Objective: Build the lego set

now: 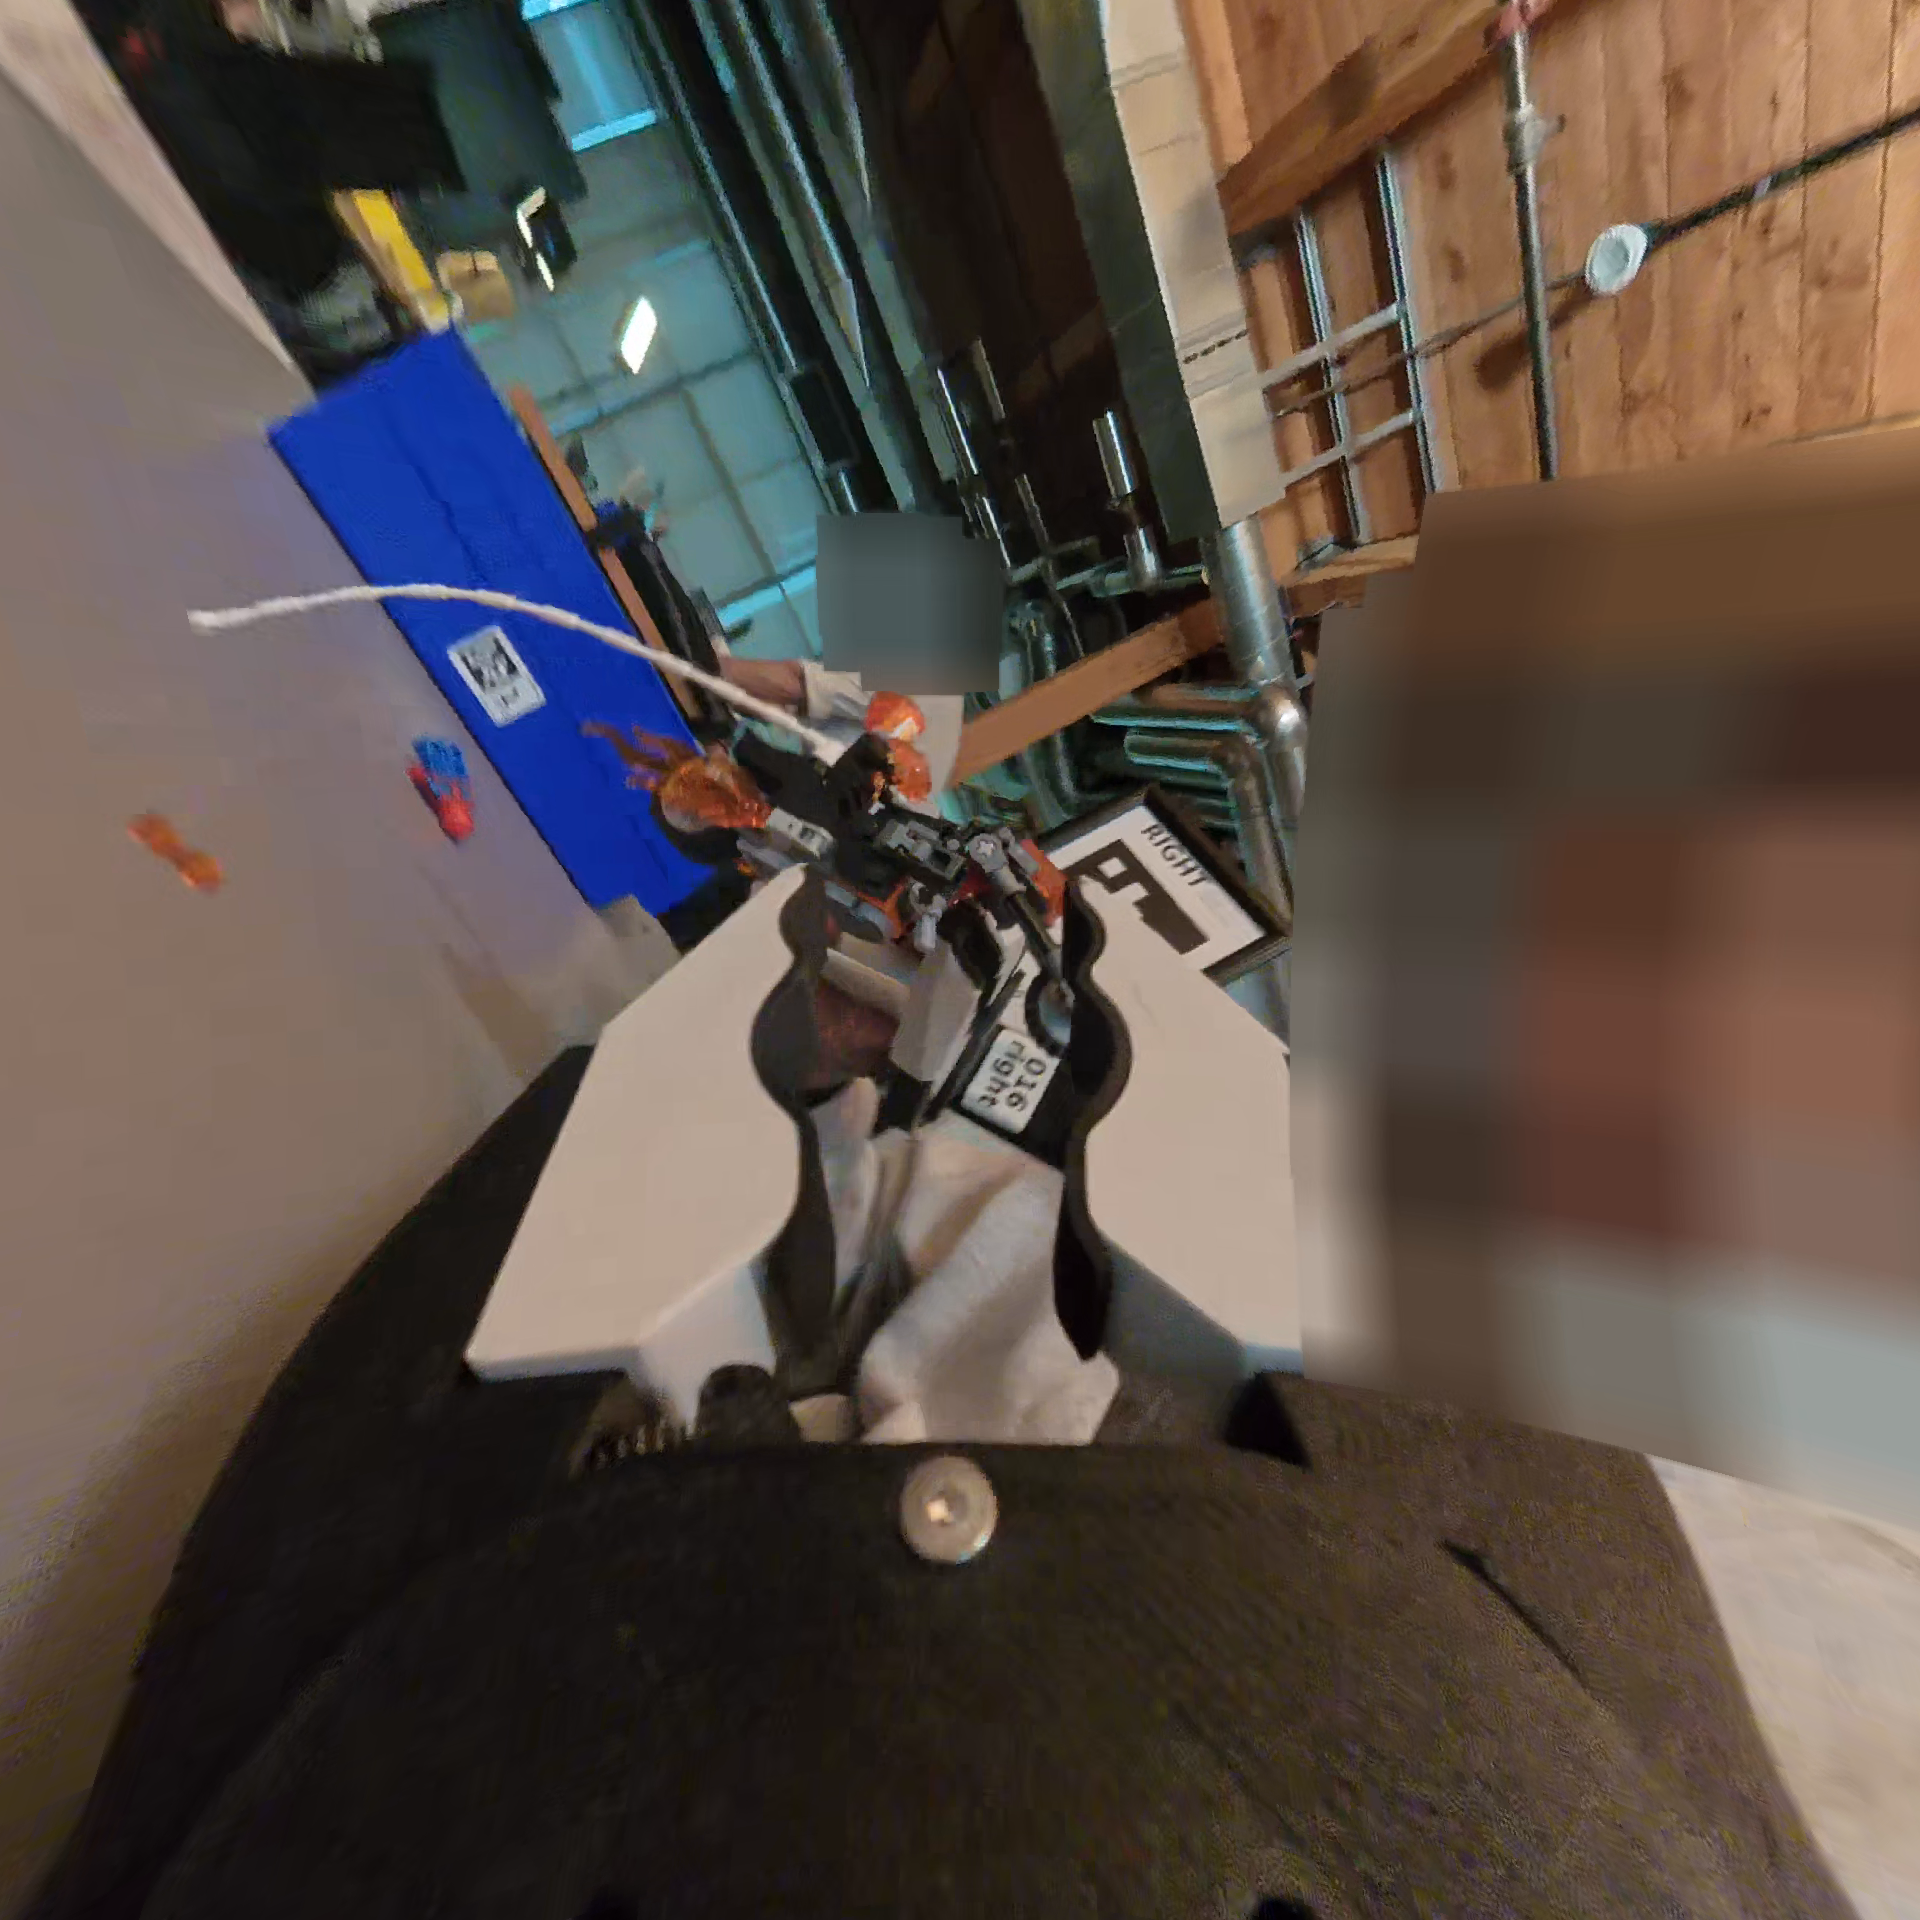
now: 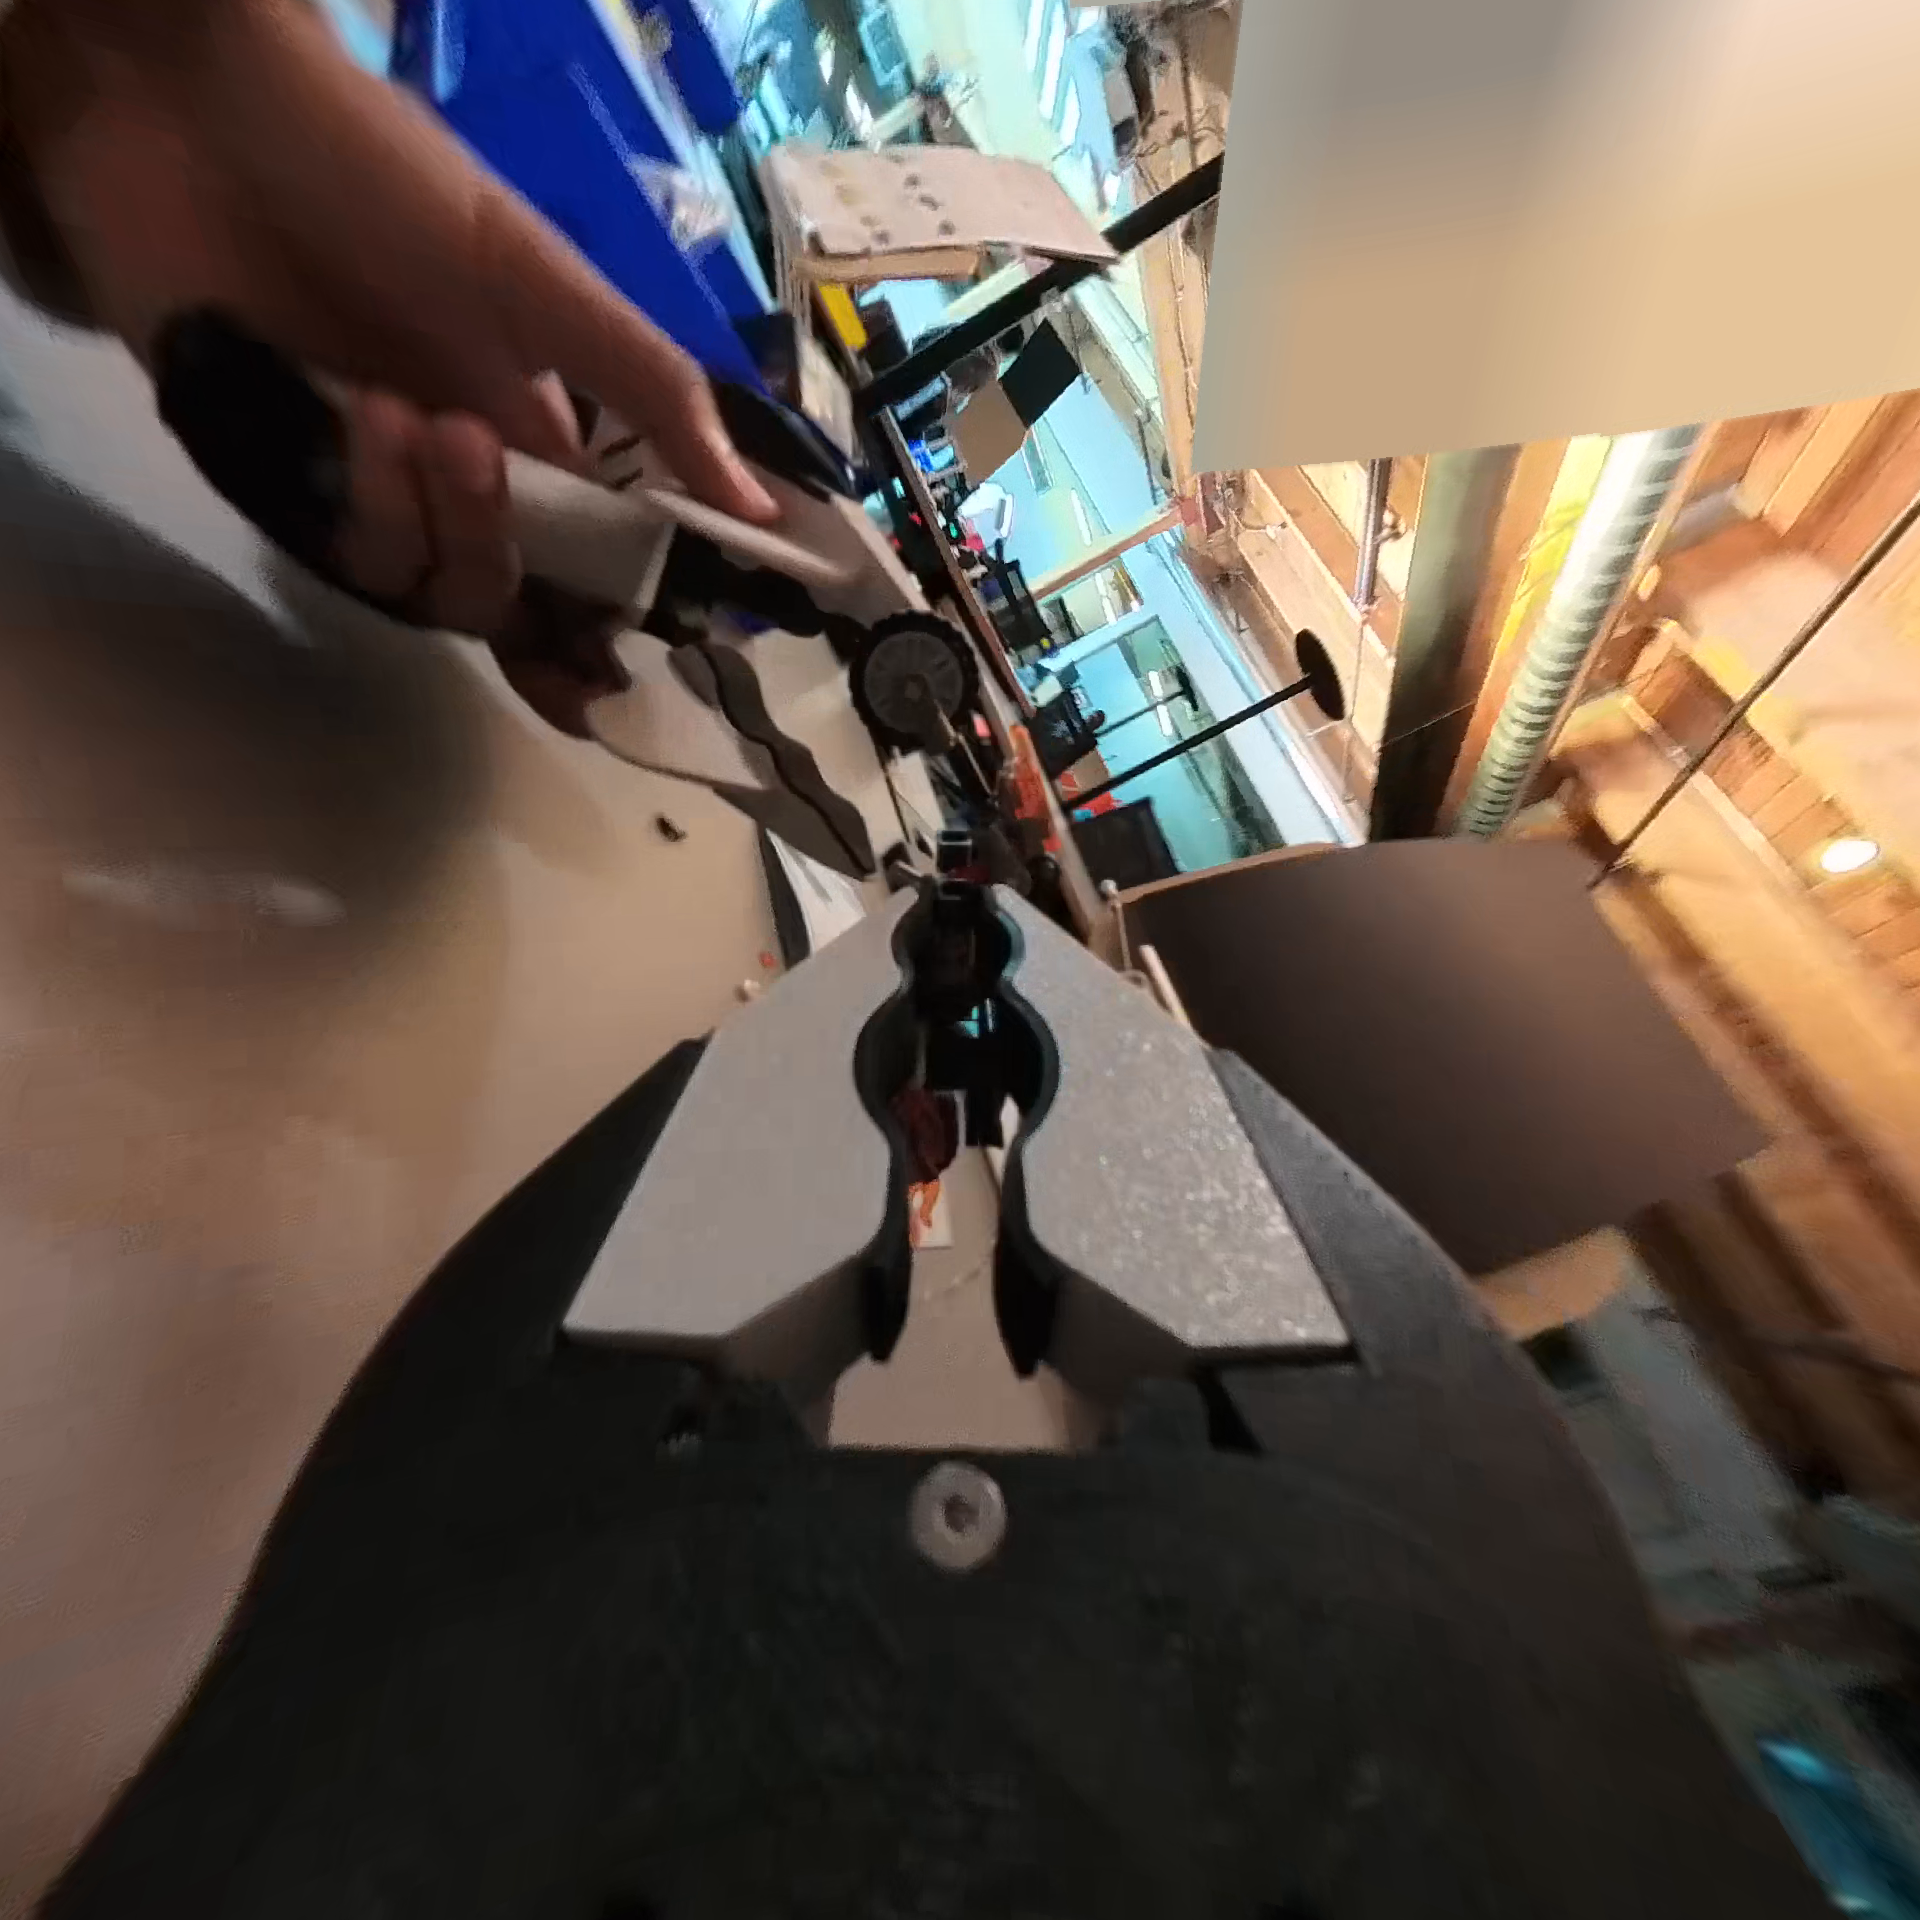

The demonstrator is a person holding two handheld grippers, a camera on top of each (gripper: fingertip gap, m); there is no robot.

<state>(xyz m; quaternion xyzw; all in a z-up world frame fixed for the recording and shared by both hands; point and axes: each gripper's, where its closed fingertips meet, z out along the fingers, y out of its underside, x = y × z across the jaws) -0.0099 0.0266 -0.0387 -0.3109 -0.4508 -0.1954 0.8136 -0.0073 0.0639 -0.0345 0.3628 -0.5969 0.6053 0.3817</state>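
A lego motorcycle model (image 1: pixel 914 862), black and grey with clear orange flame pieces, hangs in the air between both grippers. A white string (image 1: pixel 468 603) runs from it up to the left. My left gripper (image 1: pixel 935 904) is shut on the model at its fingertips. In the right wrist view the left gripper (image 2: pixel 873 717) sits at the model's black wheel (image 2: pixel 912 681), with a hand (image 2: pixel 416 312) on its handle. My right gripper (image 2: pixel 956 914) is shut on a black part of the model (image 2: pixel 948 883). The right gripper's tagged side plate (image 1: pixel 1164 894) shows just behind the model.
The views are tilted. The pale table (image 1: pixel 156 727) lies to the left, with a red and blue minifigure (image 1: pixel 442 784) and a loose orange piece (image 1: pixel 175 852) on it. A blue box (image 1: pixel 468 582) stands at its far edge. Wooden walls and pipes fill the right.
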